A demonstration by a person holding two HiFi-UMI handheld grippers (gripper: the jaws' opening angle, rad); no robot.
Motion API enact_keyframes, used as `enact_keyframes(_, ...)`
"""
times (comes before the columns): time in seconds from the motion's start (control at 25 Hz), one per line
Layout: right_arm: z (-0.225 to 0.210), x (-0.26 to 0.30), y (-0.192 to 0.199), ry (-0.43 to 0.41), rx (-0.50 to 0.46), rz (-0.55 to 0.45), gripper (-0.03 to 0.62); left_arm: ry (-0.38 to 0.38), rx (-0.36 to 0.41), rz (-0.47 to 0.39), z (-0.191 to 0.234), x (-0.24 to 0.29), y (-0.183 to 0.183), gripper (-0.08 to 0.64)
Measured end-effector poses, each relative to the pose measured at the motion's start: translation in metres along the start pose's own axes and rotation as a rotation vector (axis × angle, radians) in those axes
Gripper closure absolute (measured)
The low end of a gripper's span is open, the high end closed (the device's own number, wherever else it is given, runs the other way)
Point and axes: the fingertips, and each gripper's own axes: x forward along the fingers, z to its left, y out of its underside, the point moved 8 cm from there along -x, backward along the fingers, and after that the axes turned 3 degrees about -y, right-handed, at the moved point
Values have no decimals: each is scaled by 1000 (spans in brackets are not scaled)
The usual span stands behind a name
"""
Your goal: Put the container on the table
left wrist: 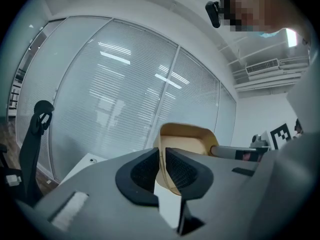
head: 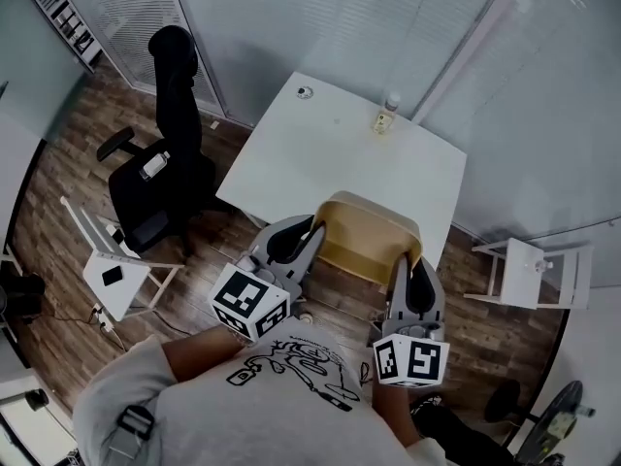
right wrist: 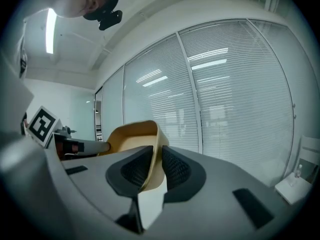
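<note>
container (head: 372, 241): tan, open-topped tub; held at the near edge of the table (head: 330, 158), seen overlapping that edge in the head view; no contact with the tabletop is shown.
left gripper (head: 304, 233): jaws pressed onto the container's left wall, one pad inside and one outside, as shown in the left gripper view (left wrist: 162, 156).
right gripper (head: 412, 268): jaws pinched on the container's right wall in the same way, as shown in the right gripper view (right wrist: 157, 156).
table: white, square.
bottle (head: 392, 101): set upright at the table's far edge.
small round item (head: 305, 92): placed at the table's far left corner.
office chair (head: 160, 168): black, placed left of the table.
</note>
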Motion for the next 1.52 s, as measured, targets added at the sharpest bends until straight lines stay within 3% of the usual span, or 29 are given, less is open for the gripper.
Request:
enact_keyframes(0.36, -9, 115, -22, 26, -14, 4, 543, 32, 2, -7, 82, 80, -43, 525)
enact_keyframes(0.6, -17, 158, -23, 43, -9, 8, 543, 46, 1, 5, 112, 115, -53, 525)
enact_keyframes(0.92, -39, 174, -26, 67, 4, 9, 543, 66, 2, 21, 113, 146, -57, 526)
enact_keyframes(1.52, -99, 160, -32, 45, 6, 6, 543, 45, 7, 19, 64, 183, -52, 526)
